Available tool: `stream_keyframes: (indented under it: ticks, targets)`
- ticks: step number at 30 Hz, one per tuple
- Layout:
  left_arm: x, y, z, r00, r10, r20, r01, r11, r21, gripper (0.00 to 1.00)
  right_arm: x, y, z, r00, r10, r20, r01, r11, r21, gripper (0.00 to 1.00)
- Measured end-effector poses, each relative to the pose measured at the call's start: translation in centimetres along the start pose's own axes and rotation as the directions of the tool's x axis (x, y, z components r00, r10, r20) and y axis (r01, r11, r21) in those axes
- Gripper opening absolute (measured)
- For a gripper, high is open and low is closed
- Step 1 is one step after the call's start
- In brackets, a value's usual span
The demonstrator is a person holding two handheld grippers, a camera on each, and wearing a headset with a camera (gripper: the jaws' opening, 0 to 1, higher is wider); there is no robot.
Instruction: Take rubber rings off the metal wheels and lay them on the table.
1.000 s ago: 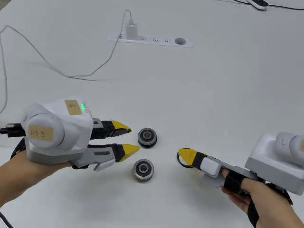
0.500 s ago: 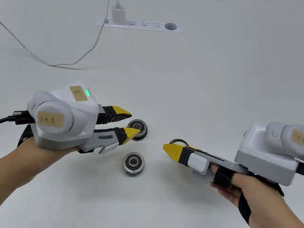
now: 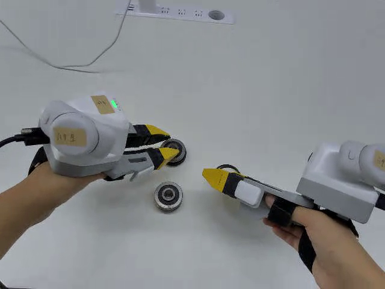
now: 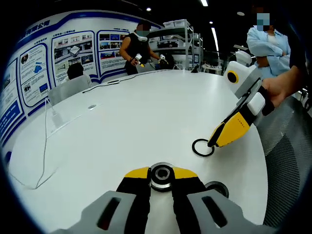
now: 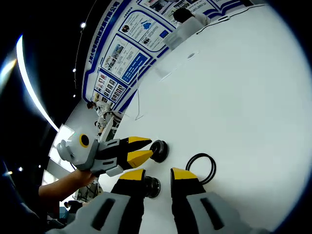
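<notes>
The left tongs (image 3: pixel 162 142) grip a metal wheel (image 3: pixel 175 150), their yellow tips pressed to either side of it. A second wheel (image 3: pixel 168 195) lies flat on the bench (image 3: pixel 271 90) just beside these tongs, on the person's side, between the two pairs of tongs. A loose rubber ring (image 4: pixel 202 147) lies on the bench right at the tips of the right tongs (image 5: pixel 158 174). Those tongs stand apart, holding nothing.

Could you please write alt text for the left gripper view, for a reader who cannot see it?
The left hand-held gripper's yellow-tipped jaws bracket a metal wheel on a table. Beyond, the right hand-held gripper's tip is at a black rubber ring; a second wheel lies nearby.
</notes>
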State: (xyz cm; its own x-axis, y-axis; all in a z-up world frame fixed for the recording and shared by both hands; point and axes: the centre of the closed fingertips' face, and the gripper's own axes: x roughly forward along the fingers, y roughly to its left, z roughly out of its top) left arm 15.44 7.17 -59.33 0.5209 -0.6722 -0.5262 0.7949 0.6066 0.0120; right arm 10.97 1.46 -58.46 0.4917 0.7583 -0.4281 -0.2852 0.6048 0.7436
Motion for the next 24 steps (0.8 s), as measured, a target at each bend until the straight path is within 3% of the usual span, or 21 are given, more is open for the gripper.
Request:
stream_keyframes:
  ticks: [14, 24]
  targets:
    - [0.03, -0.06, -0.48, 0.9999, -0.007, -0.015, 0.007, 1.0, 0.002, 0.16, -0.16, -0.16, 0.13, 0.9999, -0.001, 0.01, 0.001, 1.0, 0.02, 0.21]
    - [0.02, -0.33, -0.61, 0.9994, -0.026, -0.023, 0.027, 0.999, 0.037, 0.14, 0.2, 0.31, 0.34, 0.9998, 0.013, 0.014, -0.014, 1.0, 0.026, 0.21]
